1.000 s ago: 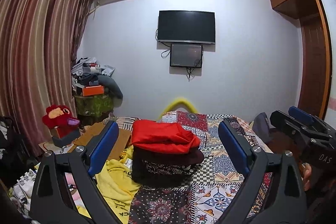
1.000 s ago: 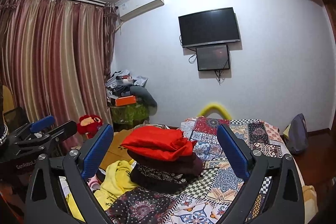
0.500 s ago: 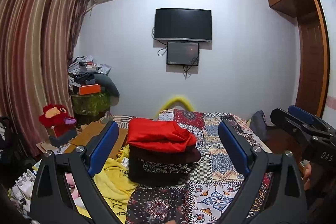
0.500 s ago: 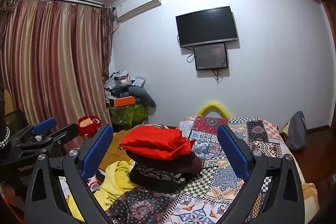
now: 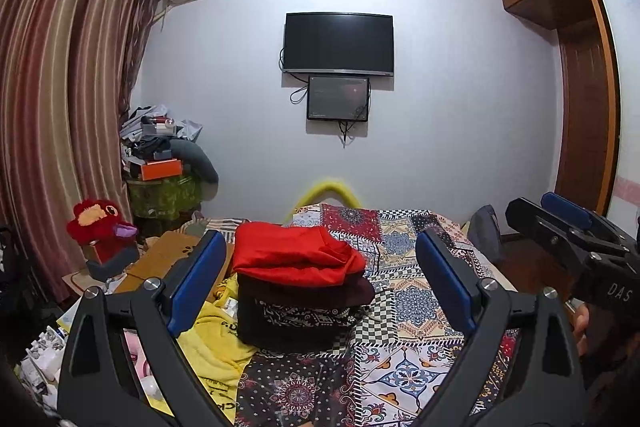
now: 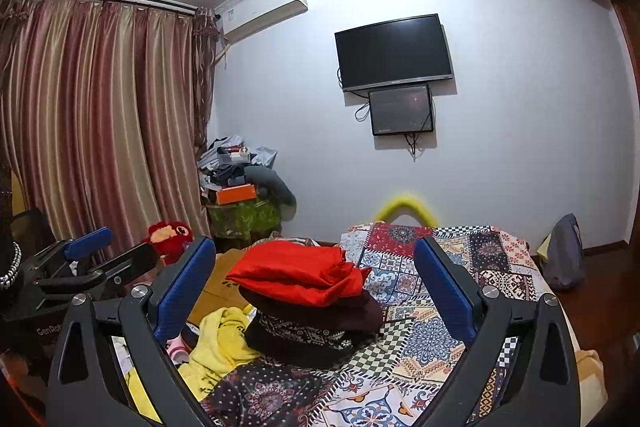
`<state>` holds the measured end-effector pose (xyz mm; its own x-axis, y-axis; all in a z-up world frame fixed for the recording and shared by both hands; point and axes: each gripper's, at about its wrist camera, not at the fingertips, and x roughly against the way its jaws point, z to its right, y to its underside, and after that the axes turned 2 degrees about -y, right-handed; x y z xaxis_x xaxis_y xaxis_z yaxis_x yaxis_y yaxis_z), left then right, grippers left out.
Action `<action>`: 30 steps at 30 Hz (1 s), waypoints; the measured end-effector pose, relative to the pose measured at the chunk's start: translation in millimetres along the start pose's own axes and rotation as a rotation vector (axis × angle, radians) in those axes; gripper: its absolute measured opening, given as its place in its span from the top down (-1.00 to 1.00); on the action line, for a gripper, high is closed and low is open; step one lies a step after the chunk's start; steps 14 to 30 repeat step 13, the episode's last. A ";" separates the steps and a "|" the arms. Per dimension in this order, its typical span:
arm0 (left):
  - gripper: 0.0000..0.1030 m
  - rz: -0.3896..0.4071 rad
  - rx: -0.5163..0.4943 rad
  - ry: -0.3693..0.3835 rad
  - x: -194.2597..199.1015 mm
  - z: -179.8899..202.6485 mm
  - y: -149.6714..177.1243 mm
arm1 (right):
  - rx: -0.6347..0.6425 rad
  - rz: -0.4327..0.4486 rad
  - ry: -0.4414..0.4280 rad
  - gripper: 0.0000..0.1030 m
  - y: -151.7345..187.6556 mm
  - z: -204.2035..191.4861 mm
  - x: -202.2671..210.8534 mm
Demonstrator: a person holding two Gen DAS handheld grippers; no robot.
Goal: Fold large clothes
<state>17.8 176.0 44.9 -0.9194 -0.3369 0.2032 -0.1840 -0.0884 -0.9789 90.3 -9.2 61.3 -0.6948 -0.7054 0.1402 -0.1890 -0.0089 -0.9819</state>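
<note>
A stack of folded clothes sits on the patchwork bed cover (image 5: 404, 311): a red garment (image 5: 296, 259) on top, a dark maroon one (image 5: 304, 293) under it, a black patterned one (image 5: 296, 321) at the bottom. The stack also shows in the right wrist view (image 6: 296, 273). A loose yellow garment (image 5: 212, 351) lies left of the stack. My left gripper (image 5: 318, 275) is open and empty, held above the bed short of the stack. My right gripper (image 6: 314, 279) is open and empty, beside it to the right (image 5: 560, 227).
A red plush toy (image 5: 100, 227) and a cluttered green cabinet (image 5: 164, 187) stand at the left by the curtain. A television (image 5: 338, 43) hangs on the far wall. A wooden wardrobe (image 5: 580, 87) is at the right. A grey bag (image 6: 564, 251) sits past the bed's right edge.
Both grippers have tilted slightly upward, so the stack sits lower in both views. Nothing was grasped or released.
</note>
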 end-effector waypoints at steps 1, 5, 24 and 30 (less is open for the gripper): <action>-0.86 0.001 0.001 0.001 -0.1 -0.3 0.1 | 0.000 -0.001 -0.001 -0.92 -0.2 0.0 0.0; -0.87 -0.001 -0.007 0.008 0.7 1.8 0.5 | 0.002 -0.002 0.002 -0.92 0.3 0.3 -0.5; -0.86 -0.005 -0.007 0.001 1.6 3.1 4.8 | -0.002 -0.012 0.004 -0.92 1.5 1.0 -1.6; -0.86 -0.005 -0.007 0.001 1.6 3.1 4.8 | -0.002 -0.012 0.004 -0.92 1.5 1.0 -1.6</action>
